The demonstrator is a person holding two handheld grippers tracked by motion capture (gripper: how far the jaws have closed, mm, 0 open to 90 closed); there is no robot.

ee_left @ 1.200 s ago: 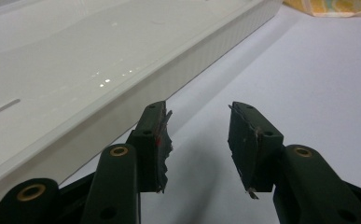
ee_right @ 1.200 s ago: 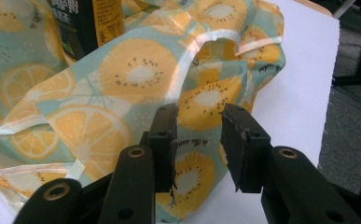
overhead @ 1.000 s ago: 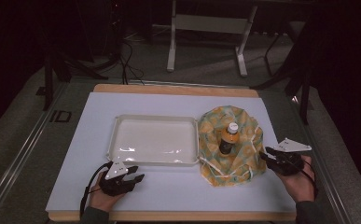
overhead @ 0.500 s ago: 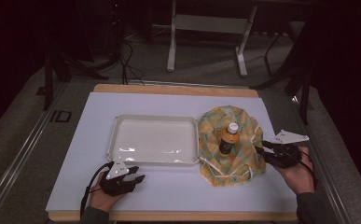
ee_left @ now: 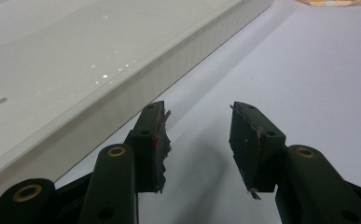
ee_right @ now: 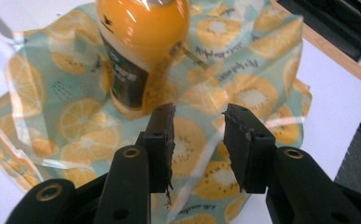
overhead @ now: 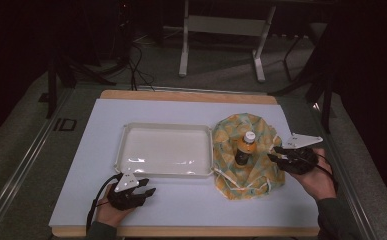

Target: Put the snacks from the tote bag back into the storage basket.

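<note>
An orange drink bottle (overhead: pixel 244 148) (ee_right: pixel 138 51) with a white cap stands upright on a crumpled cloth bag printed with orange slices (overhead: pixel 243 172) (ee_right: pixel 243 70). My right gripper (overhead: pixel 273 152) (ee_right: pixel 197 122) hovers open over the bag's right side, jaws pointing at the bottle and a short way from it. An empty white tray (overhead: pixel 131 131) (ee_left: pixel 122 100) lies left of the bag. My left gripper (overhead: pixel 148 187) (ee_left: pixel 197 128) rests open on the white table sheet just in front of the tray's near wall, with nothing between its jaws.
A white sheet (overhead: pixel 191 200) covers the wooden table (overhead: pixel 181 95). White drawstrings (overhead: pixel 241 189) trail from the bag's front. A metal stand (overhead: pixel 221 30) and cables (overhead: pixel 131 60) sit on the floor beyond the far edge.
My right gripper has moved forward and left, from beside the bag to over its right side near the bottle. The left gripper has stayed put.
</note>
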